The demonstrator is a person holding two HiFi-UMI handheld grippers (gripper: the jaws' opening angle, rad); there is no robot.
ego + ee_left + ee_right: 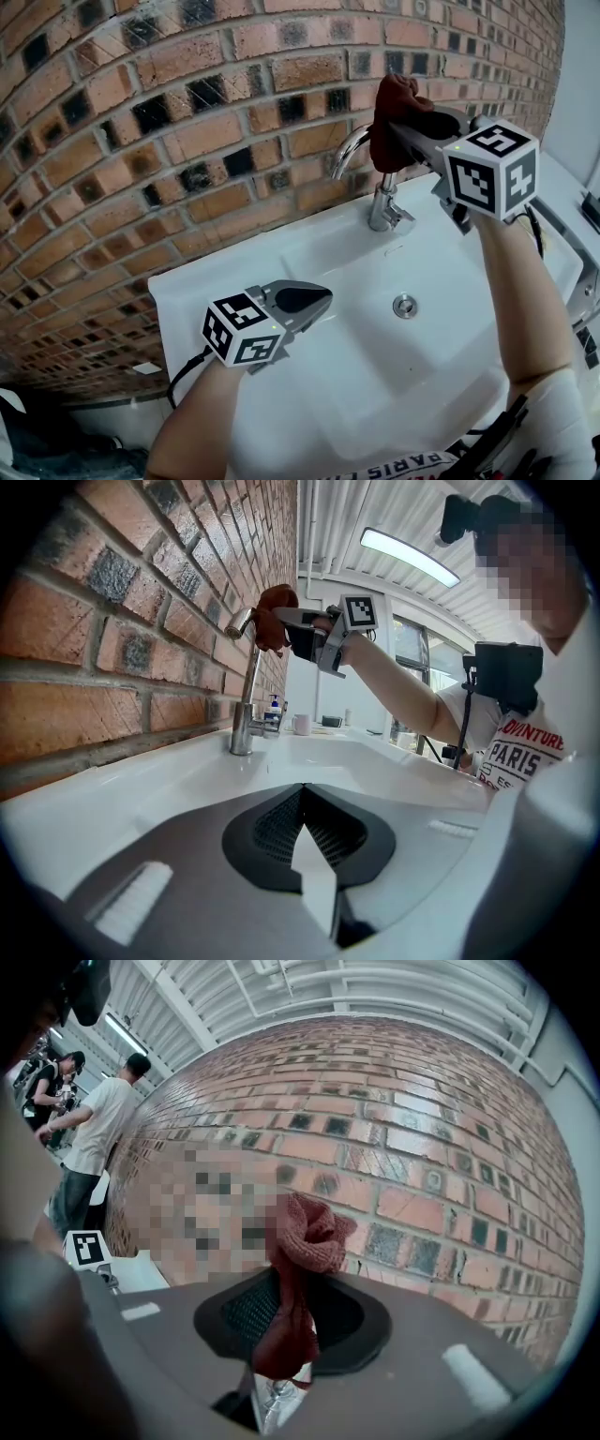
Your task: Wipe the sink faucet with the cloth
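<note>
At the back of the white sink [225,272], against the brick wall [187,141], the chrome faucet [382,202] stands upright. In the head view its neck bends over the basin toward the left. The right tool [401,129] is raised at the top of this bend and is clamped on the dark red cloth [392,94]. In the right gripper view the cloth fills the gap between the jaws, and a bunched part stands out beyond their tips.

The cloth lies against the upper part of the neck and seems to touch the metal, though the folds hide the exact contact. The long axis of the faucet therefore runs downward from this tool, from the bend to the base, and a wipe would probably follow this line.

The left tool [302,300] hovers low over the left part of the sink, well apart from the faucet, with its jaws together and nothing between them. The right tool is clearly the nearer one. The basin holds only its drain [405,306], and no water is seen in it.
</note>
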